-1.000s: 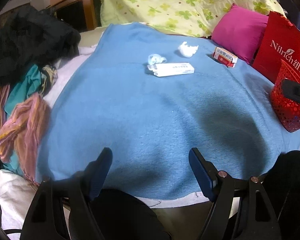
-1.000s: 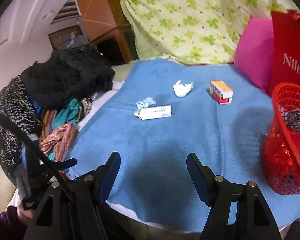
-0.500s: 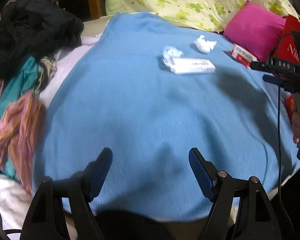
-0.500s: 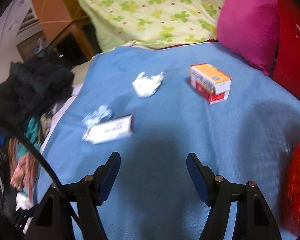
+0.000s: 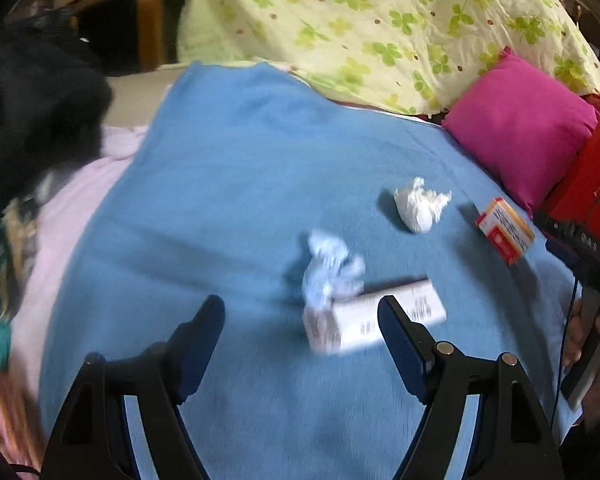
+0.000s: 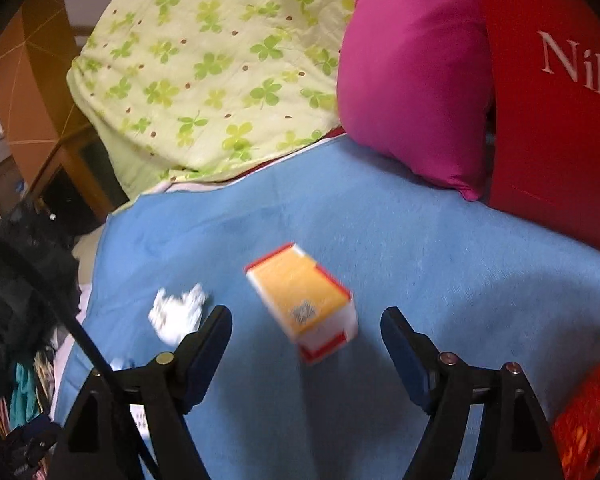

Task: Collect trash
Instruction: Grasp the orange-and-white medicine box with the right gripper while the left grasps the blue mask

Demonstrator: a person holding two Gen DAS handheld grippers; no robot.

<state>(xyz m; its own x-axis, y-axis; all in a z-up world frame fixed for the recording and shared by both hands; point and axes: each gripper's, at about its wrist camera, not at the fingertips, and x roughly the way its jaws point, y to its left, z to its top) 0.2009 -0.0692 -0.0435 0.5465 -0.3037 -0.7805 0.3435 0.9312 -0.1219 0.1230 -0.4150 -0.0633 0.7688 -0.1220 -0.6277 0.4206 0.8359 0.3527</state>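
Left gripper (image 5: pixel 300 322), two black arms with blue-padded fingers: spread wide, holding nothing, low over the blue fleece blanket (image 5: pixel 220 208). Between and just past its fingertips lies a long white rectangular carton with printed text (image 5: pixel 374 322), blurred; its right end is partly hidden behind the right finger. A crumpled pale-blue tissue wad (image 5: pixel 330 272) touches the carton's far left edge. Farther back, apart from both, a crumpled white tissue ball (image 5: pixel 420 206). Right of that, near the blanket's edge, a small orange, white and red cardboard box (image 5: pixel 506 230).

Right gripper (image 6: pixel 306 332), same build: also spread wide and empty. The orange-topped box (image 6: pixel 304 300) sits on the blanket just ahead, roughly centred between the fingers, turned at an angle, not touched by either pad. The white tissue ball (image 6: pixel 176 312) lies just beyond the left fingertip. A red mesh basket (image 6: pixel 588 412) shows only as a rim at the lower right edge.

Beyond the trash: a magenta square cushion (image 6: pixel 416 76) leaning against a red paper bag with white lettering (image 6: pixel 556 112). Behind the blanket, a pale green quilt with clover print (image 5: pixel 380 28) is heaped up. Left side, a dark pile of clothing (image 5: pixel 32 116), edges blurred.
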